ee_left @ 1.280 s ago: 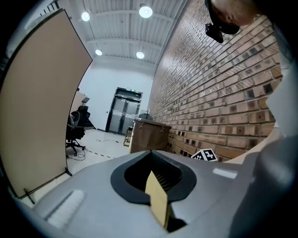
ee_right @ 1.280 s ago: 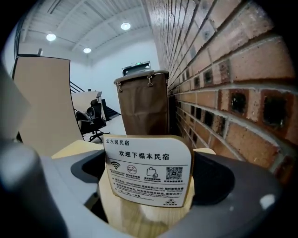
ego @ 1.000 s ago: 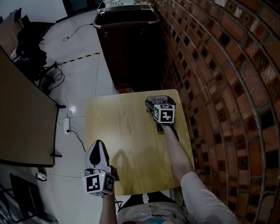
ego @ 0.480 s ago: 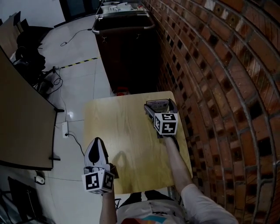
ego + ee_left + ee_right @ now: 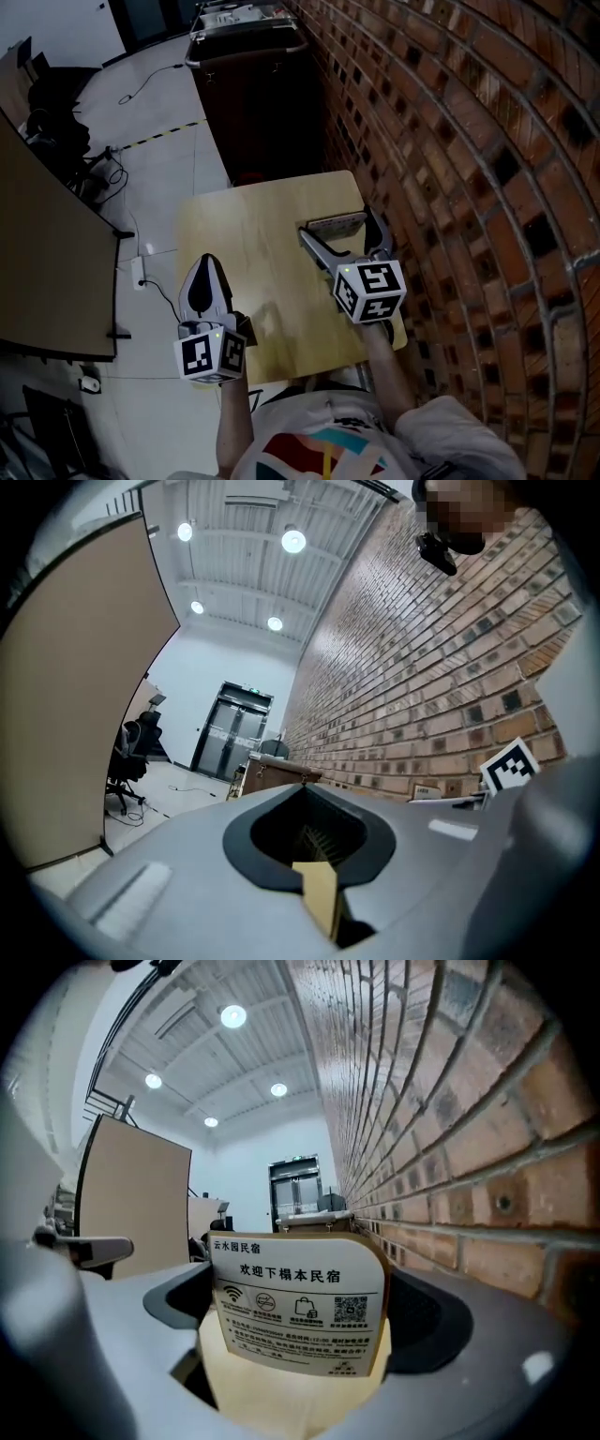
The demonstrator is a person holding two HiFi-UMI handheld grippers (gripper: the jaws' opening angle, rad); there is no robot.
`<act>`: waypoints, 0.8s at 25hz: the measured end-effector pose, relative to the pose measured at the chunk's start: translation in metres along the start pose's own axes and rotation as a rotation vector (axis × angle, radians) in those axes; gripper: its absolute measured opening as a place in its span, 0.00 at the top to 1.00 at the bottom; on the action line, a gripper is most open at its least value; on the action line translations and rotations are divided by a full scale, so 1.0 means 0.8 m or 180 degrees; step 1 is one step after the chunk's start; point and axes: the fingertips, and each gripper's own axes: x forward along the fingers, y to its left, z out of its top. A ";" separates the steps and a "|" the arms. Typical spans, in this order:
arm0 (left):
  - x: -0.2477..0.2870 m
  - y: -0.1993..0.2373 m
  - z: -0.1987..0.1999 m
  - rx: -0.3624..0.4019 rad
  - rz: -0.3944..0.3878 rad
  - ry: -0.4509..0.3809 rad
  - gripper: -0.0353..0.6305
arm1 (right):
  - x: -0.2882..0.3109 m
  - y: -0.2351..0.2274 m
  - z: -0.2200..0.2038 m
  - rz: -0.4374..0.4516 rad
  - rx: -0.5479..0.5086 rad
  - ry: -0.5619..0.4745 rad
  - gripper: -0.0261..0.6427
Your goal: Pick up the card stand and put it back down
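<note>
The card stand (image 5: 328,226) is a small white printed sign on a pale base. My right gripper (image 5: 338,221) is shut on it and holds it over the far right part of the wooden table (image 5: 244,234), close to the brick wall. In the right gripper view the card stand (image 5: 298,1309) faces the camera between the two grey jaws of the right gripper (image 5: 302,1283), its print fully legible. My left gripper (image 5: 208,264) hovers at the table's near left edge with its jaws together and nothing in them. In its own view the left gripper (image 5: 302,785) points at the ceiling and wall.
A brick wall (image 5: 450,141) runs along the table's right side. A dark cabinet (image 5: 253,94) stands just beyond the table's far edge. A brown partition board (image 5: 47,253) stands to the left, with cables (image 5: 141,267) on the tiled floor.
My right gripper has risen toward the head camera with the card stand in it, off the table's far right corner. The left gripper has stayed at the near left edge.
</note>
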 end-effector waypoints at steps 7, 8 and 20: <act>-0.020 -0.014 0.019 0.0060 -0.0061 -0.0094 0.94 | -0.075 0.030 0.029 0.0032 0.0116 -0.0230 0.13; -0.023 -0.014 0.020 0.0065 -0.0062 -0.0103 0.94 | -0.081 0.032 0.030 0.0044 0.0133 -0.0246 0.13; -0.037 -0.019 0.025 0.0090 -0.0100 -0.0148 0.94 | -0.102 0.047 0.039 0.0116 0.0188 -0.0328 0.13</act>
